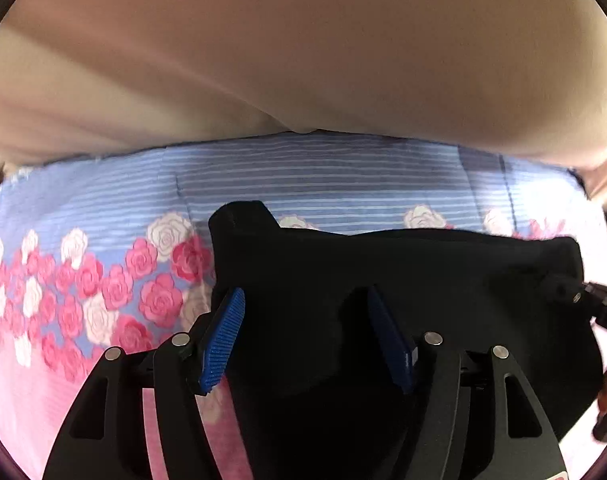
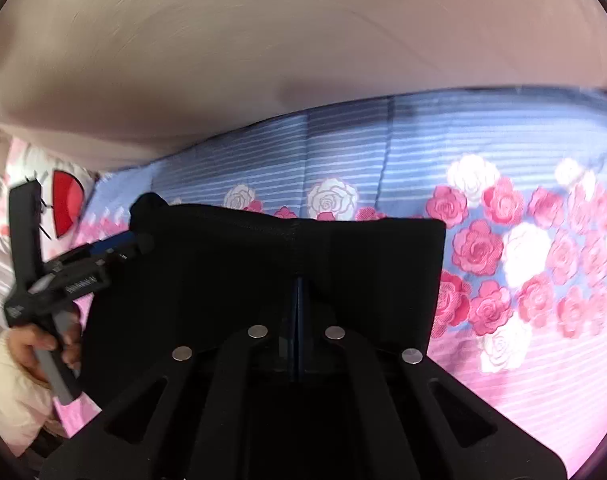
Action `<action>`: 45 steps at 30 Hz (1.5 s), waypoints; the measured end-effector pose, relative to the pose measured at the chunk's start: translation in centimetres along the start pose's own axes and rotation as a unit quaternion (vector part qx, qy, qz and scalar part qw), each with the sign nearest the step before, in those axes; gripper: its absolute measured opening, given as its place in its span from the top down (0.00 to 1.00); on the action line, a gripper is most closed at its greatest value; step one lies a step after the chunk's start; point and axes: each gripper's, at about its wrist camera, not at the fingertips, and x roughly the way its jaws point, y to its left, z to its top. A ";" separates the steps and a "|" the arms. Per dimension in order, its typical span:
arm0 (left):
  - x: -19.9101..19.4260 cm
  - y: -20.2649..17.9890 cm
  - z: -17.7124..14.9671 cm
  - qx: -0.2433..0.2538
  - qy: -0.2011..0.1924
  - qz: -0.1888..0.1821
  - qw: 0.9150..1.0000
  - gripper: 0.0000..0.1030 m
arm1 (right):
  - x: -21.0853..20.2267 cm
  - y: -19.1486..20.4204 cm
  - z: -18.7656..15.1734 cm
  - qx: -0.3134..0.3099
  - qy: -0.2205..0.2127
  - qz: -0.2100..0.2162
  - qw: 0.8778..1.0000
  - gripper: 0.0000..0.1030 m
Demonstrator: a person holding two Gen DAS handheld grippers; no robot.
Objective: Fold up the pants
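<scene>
My right hand-held gripper (image 2: 297,320) is pinched shut on the pants (image 2: 263,280) at lower centre; the left hand-held gripper (image 1: 307,336) gapes wide, gripping nothing. If I lift now, the free left side may sag and spoil the fold on the bed (image 2: 523,380).

Pants (image 1: 383,264): solid black, no print. Bedsheet (image 1: 103,280): blue w/ thin white stripes at far end, band of pink, red & white roses, then pink w/ pale stripes. Left gripper (image 1: 305,320): black frame, blue ribbed pads (image 1: 221,340), silver pins. Wall (image 1: 303,40): plain beige. Pillow (image 2: 65,200): white/pink, red patch.
</scene>
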 end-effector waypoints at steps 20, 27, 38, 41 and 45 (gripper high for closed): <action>-4.7 -1.7 -5.3 -0.047 0.033 0.040 0.998 0.25 | -5.1 2.2 -5.4 0.081 0.023 -0.011 0.996 1.00; -16.0 -4.8 -5.7 -0.025 0.006 0.079 0.996 0.16 | -16.3 8.3 -7.5 0.045 -0.067 -0.090 0.993 0.93; -22.7 -8.1 -10.4 0.000 -0.016 0.117 0.993 0.16 | -22.0 14.0 -12.7 0.017 -0.124 -0.173 0.977 0.34; -23.5 -8.3 -11.2 0.003 -0.021 0.112 0.994 0.16 | -21.5 15.1 -13.0 0.003 -0.123 -0.179 0.976 0.34; -24.2 -8.2 -12.0 0.004 -0.027 0.111 0.993 0.16 | -21.7 16.0 -13.7 0.006 -0.127 -0.182 0.975 0.31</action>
